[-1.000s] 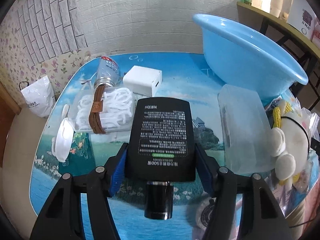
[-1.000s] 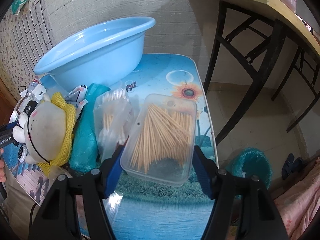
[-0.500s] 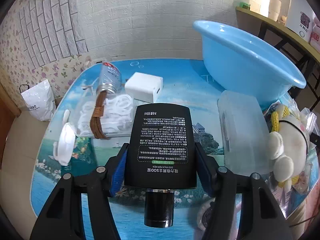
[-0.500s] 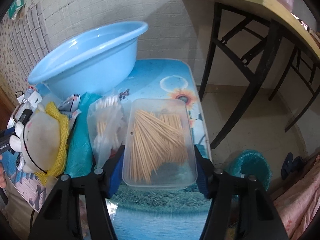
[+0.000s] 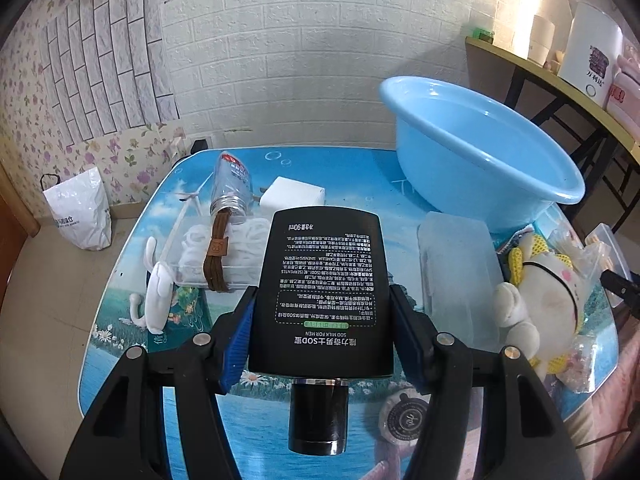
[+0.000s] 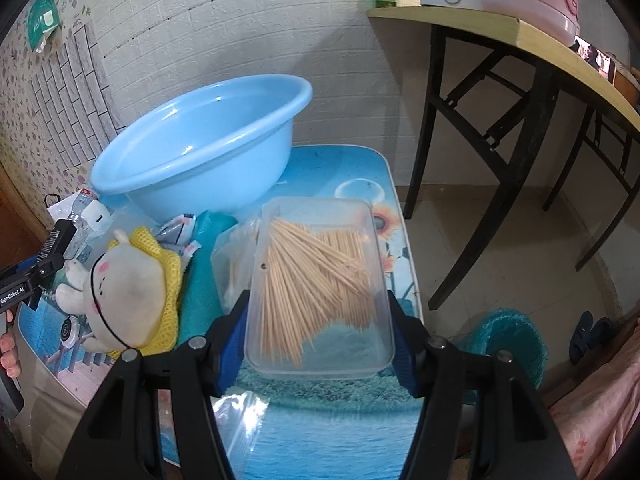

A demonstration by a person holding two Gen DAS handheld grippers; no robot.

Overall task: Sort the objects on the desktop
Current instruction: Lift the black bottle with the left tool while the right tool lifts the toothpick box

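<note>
Left wrist view. Left gripper [image 5: 322, 334] at 6 o'clock, jaws about half open and pressed on both flanks of a black lotion bottle [image 5: 323, 292], printed label up, cap [image 5: 319, 416] toward the camera, lifted clear of the table [image 5: 120, 360]. At 10 o'clock: clear tray [image 5: 224, 256] of white loops, crossed by a brown strap [image 5: 216, 252]. Just beyond, at 11 o'clock: clear bottle [image 5: 233, 184] lying on its side, metal neck toward the tray. White box [image 5: 294, 196] at 12 o'clock, beside that bottle. White hook [image 5: 154, 292] at 9 o'clock on the table's left edge. Blue basin [image 5: 480, 152] at 2 o'clock, tilted. Frosted plastic box [image 5: 458, 272] at 3 o'clock, touching a plush toy [image 5: 536, 296] further right. Round wrapped soap [image 5: 404, 420] at 5 o'clock. White bag [image 5: 80, 212] on the floor at 9 o'clock.

Right wrist view. Right gripper [image 6: 318, 344] at 6 o'clock, jaws lately narrowed, now about half open and clamped on the sides of a clear toothpick box [image 6: 320, 284], held above the table [image 6: 360, 168]. Bag of cotton swabs [image 6: 232, 264] touching the box's left side. Teal pack [image 6: 204, 280] at 9 o'clock, beside the plush toy [image 6: 128, 300]. Blue basin [image 6: 200, 148] at 11 o'clock. Left gripper's body [image 6: 36, 272] at the 9 o'clock edge. Wooden table [image 6: 500, 28] with black legs at 2 o'clock. Teal bin [image 6: 508, 344] on the floor at 4 o'clock.
</note>
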